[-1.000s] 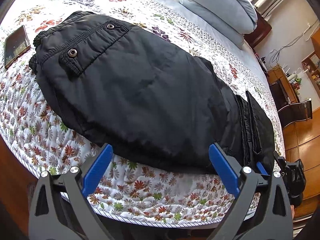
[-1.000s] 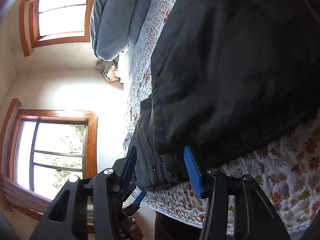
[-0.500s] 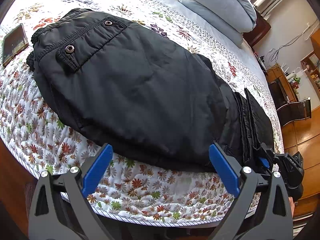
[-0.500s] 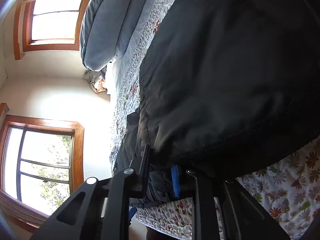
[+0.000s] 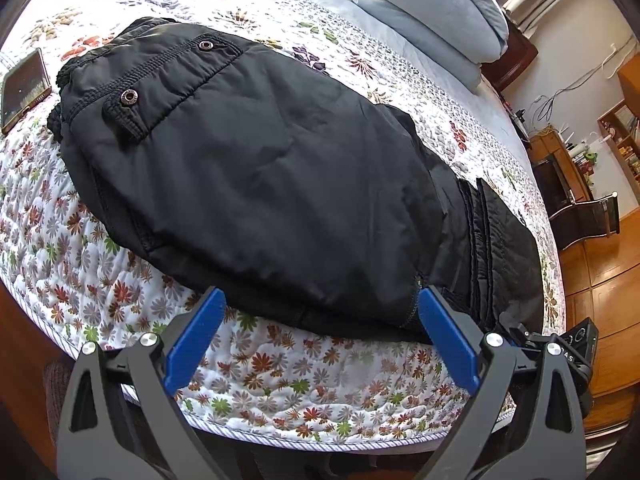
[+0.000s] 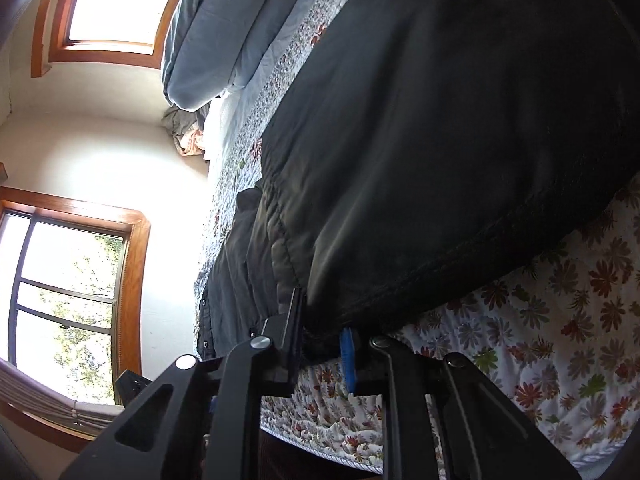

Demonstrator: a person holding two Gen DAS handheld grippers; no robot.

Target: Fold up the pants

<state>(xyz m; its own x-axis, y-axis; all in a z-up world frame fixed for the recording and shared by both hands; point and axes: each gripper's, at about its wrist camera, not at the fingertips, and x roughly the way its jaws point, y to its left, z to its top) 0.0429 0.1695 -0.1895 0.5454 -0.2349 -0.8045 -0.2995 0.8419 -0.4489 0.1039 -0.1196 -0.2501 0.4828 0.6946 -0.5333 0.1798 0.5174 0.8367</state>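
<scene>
One pair of black pants [image 5: 280, 184] lies flat across the bed [image 5: 280, 380], on its flowered quilt, two snap buttons showing at the waistband. The right claw [image 6: 320, 344] has just been closing and now pinches the pants' edge. The left claw [image 5: 320, 344] hangs wide open just short of the pants. One tablet [image 5: 24, 88] sits beside the waistband, two grey pillows [image 5: 432, 20] beyond.

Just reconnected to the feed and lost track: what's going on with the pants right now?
The black pants lie partly folded on the floral quilt of a bed. The right gripper has its jaws clamped on the pants' near edge at the leg end, having just closed there. The left gripper hovers at the near edge further along, jaws wide open, gripping nothing yet. A tablet sits by the waistband.
</scene>
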